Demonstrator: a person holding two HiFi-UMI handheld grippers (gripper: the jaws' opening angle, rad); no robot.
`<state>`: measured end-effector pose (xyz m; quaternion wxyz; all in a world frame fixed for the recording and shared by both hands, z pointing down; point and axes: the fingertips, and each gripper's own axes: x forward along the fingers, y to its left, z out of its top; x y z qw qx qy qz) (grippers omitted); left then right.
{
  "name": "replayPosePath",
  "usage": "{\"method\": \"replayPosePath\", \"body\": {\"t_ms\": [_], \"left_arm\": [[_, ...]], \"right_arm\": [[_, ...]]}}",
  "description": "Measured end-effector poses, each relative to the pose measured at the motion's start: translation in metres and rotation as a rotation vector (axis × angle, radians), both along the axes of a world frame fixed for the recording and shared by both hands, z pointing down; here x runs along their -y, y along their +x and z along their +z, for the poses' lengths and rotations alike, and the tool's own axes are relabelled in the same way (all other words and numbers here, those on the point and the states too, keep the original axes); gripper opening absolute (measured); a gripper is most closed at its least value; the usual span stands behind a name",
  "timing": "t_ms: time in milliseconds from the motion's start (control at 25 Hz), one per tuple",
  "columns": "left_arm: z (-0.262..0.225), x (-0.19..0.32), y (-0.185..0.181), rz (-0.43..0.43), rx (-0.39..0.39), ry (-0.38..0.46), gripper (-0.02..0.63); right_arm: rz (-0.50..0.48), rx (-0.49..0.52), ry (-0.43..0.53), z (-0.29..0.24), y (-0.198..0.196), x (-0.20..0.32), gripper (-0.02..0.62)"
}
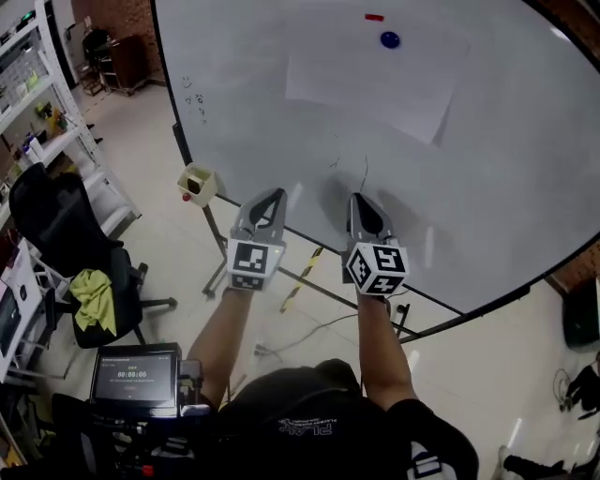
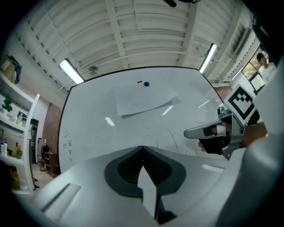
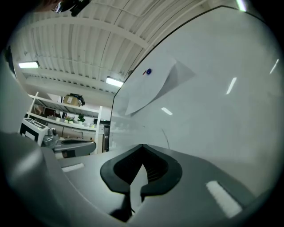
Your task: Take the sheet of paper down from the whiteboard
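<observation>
White sheet of paper [image 1: 375,80] hangs on the whiteboard [image 1: 525,178], above and ahead of both grippers, pinned by a blue magnet [image 1: 390,39]. Left gripper [image 1: 277,194] and right gripper [image 1: 357,199] are clenched, empty. Risk: yanking it under the magnet likely tears it.

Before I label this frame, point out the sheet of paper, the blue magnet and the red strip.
sheet of paper [image 1: 370,89], head view, blank middle.
blue magnet [image 1: 390,39], head view, round face.
red strip [image 1: 374,17], head view, its centre.
</observation>
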<state>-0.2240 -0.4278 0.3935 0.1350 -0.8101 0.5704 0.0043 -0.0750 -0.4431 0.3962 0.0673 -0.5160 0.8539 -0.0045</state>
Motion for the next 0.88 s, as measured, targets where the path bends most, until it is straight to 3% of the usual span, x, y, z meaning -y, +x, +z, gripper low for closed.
{"method": "replayPosePath", "body": {"t_ms": [160, 360, 520, 720, 800, 880], "left_arm": [[-0.057, 0.015, 0.038, 0.085, -0.001, 0.102, 0.002], [-0.135, 0.033, 0.076, 0.154, 0.015, 0.242, 0.002], [-0.178, 0.048, 0.096, 0.138, 0.101, 0.347, 0.002], [-0.222, 0.046, 0.106, 0.137, 0.094, 0.412, 0.005], [-0.237, 0.046, 0.108, 0.127, 0.097, 0.43, 0.12], [-0.251, 0.049, 0.11, 0.111, 0.118, 0.441, 0.14]], "right_arm": [[-0.034, 0.128, 0.058, -0.042, 0.025, -0.007, 0.012], [0.023, 0.118, 0.116, -0.068, 0.051, -0.003, 0.012], [0.054, 0.123, 0.152, -0.085, 0.07, 0.004, 0.014], [-0.001, 0.155, 0.188, -0.115, 0.074, -0.005, 0.036], [-0.06, 0.218, 0.176, -0.123, 0.075, -0.006, 0.075], [-0.083, 0.252, 0.18, -0.13, 0.078, -0.006, 0.111]]}}
